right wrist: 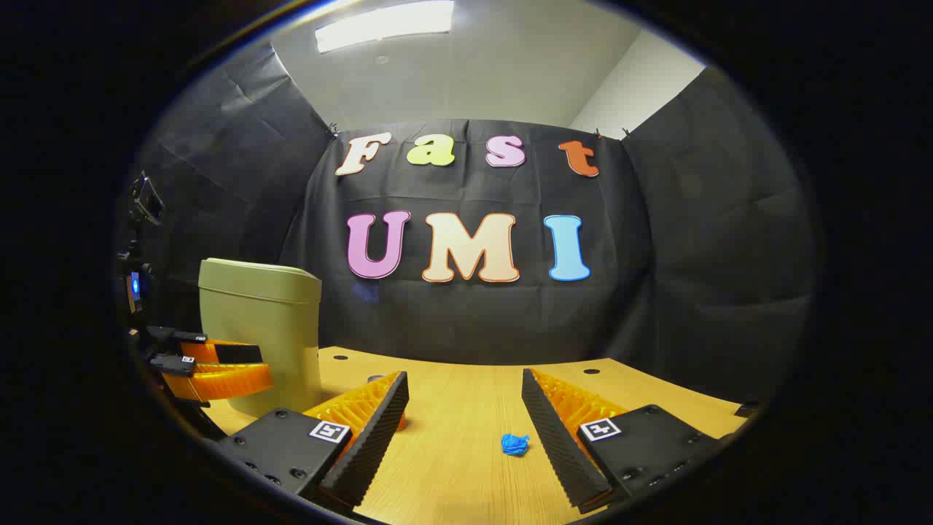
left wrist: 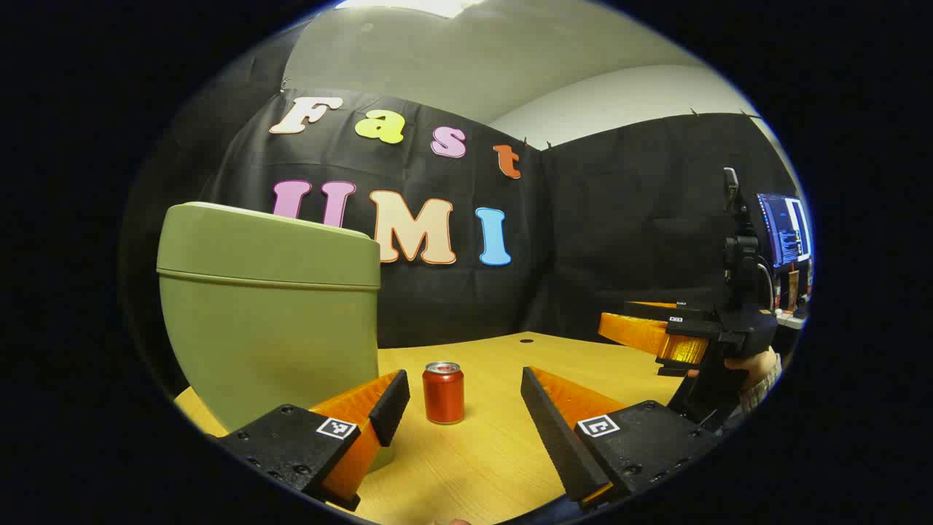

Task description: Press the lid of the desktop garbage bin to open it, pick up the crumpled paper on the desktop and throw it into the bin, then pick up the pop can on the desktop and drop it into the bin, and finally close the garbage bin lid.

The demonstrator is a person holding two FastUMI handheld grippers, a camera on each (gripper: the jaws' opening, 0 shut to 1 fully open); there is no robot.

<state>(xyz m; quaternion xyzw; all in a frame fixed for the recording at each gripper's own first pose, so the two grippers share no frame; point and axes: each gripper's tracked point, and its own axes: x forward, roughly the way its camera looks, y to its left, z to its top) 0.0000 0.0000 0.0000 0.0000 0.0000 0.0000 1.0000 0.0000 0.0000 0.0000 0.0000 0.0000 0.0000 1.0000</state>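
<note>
Olive-green plastic desktop garbage bin (left wrist: 266, 313) with a rounded, slightly domed lid, standing upright on the light wooden worktop (left wrist: 496, 452); the lid lies flat on the rim, closed. In the left gripper view the bin rises at the left, just beside the left finger of the left tongs (left wrist: 464, 423). In the right gripper view the same bin (right wrist: 262, 328) stands at the far left of the worktop (right wrist: 452, 467), against the black cloth wall.

Red cylindrical pop can (left wrist: 443, 392) with a silver top, upright on the worktop, seen in the gap between the two fingers of the left tongs and ahead of their tips, touching neither. In the right gripper view a sliver of the can shows behind the left finger.

Small crumpled ball of blue paper (right wrist: 515, 444), lying on the worktop between the fingers of the right tongs (right wrist: 464, 426), close to the right finger; whether it touches that finger cannot be told.

Left tongs: spread wide, holding nothing. Right tongs: likewise spread wide, empty. In the left gripper view the right tongs (left wrist: 660, 339) appear at the right edge above the worktop, held by a hand (left wrist: 758, 368). In the right gripper view the left tongs (right wrist: 219, 368) appear at the left edge, in front of the bin.
</note>
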